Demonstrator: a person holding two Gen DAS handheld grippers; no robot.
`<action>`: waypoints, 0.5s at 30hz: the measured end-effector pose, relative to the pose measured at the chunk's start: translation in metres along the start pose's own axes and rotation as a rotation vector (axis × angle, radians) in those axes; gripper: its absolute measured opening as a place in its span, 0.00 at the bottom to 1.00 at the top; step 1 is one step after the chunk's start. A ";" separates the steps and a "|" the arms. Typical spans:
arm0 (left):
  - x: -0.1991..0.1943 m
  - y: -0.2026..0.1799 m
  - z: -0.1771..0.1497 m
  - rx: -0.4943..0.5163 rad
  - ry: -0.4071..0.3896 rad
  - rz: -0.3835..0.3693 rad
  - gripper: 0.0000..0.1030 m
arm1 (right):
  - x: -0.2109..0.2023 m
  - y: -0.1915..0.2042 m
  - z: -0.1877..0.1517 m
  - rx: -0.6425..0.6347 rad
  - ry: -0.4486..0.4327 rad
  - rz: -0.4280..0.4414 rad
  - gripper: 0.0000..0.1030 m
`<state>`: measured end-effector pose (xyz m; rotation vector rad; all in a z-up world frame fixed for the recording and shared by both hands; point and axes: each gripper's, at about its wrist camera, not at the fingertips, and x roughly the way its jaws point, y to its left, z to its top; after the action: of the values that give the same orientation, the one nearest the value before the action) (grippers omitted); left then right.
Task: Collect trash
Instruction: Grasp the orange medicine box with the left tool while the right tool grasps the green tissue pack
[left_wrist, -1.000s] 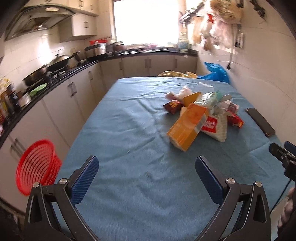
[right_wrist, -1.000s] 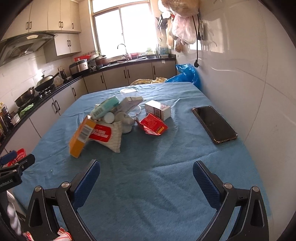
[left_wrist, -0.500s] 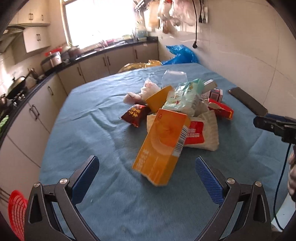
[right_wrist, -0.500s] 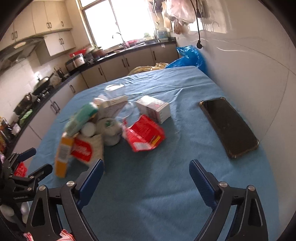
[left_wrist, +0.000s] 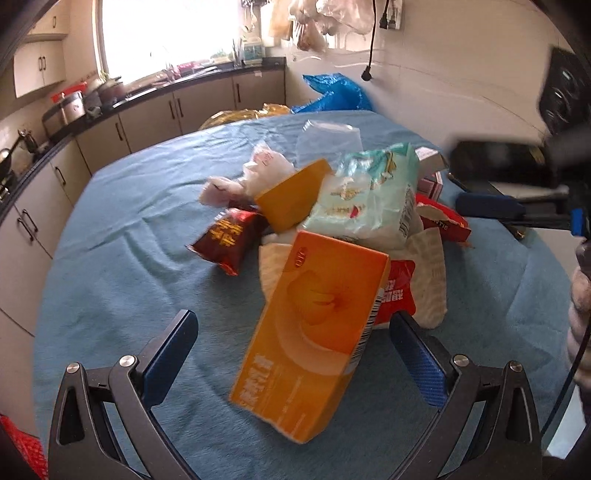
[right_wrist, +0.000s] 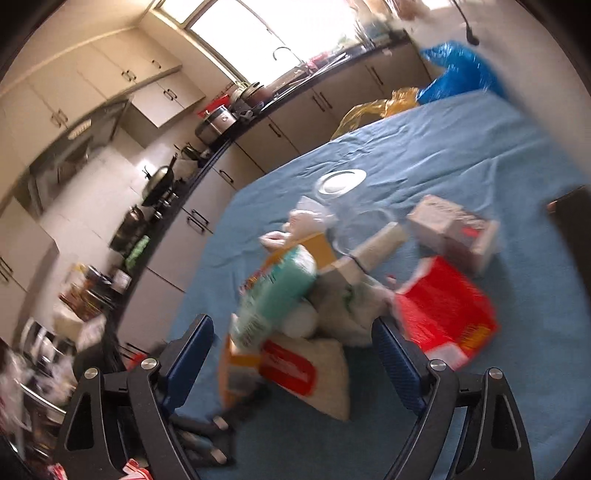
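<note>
A heap of trash lies on the blue table (left_wrist: 122, 280). A big orange carton (left_wrist: 310, 339) leans at its front, between the fingers of my open left gripper (left_wrist: 291, 343). Behind it are a mint green packet (left_wrist: 369, 199), a dark red snack bag (left_wrist: 227, 236) and a white bag with a red label (left_wrist: 428, 277). My open right gripper (right_wrist: 291, 354) is over the heap's near side, around the mint packet (right_wrist: 277, 295) and the white bag (right_wrist: 310, 373). A red wrapper (right_wrist: 447, 314) and a white box (right_wrist: 454, 229) lie to its right.
A red basket (left_wrist: 22, 450) shows at the lower left edge. A clear cup (right_wrist: 354, 218) and its lid (right_wrist: 341, 181) lie behind the heap. A black phone (right_wrist: 572, 225) lies by the wall. Kitchen counters (right_wrist: 207, 177) run along the left.
Both grippers have moved in closer to the heap. The left now has the orange carton between its fingers; the right has swung left over the packets. Both stay open.
</note>
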<state>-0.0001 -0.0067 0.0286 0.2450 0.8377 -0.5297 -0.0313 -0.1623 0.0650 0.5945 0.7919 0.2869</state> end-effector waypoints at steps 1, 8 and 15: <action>0.002 -0.001 -0.001 -0.006 0.006 -0.015 1.00 | 0.008 0.002 0.002 0.007 0.000 0.004 0.88; 0.003 -0.001 -0.007 -0.054 0.048 -0.073 0.54 | 0.038 0.007 0.007 0.060 0.007 0.028 0.40; -0.021 0.006 -0.014 -0.150 0.020 -0.055 0.49 | 0.018 0.021 0.003 0.034 -0.034 0.030 0.19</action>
<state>-0.0169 0.0115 0.0358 0.0899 0.9010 -0.5140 -0.0176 -0.1385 0.0684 0.6418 0.7567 0.2907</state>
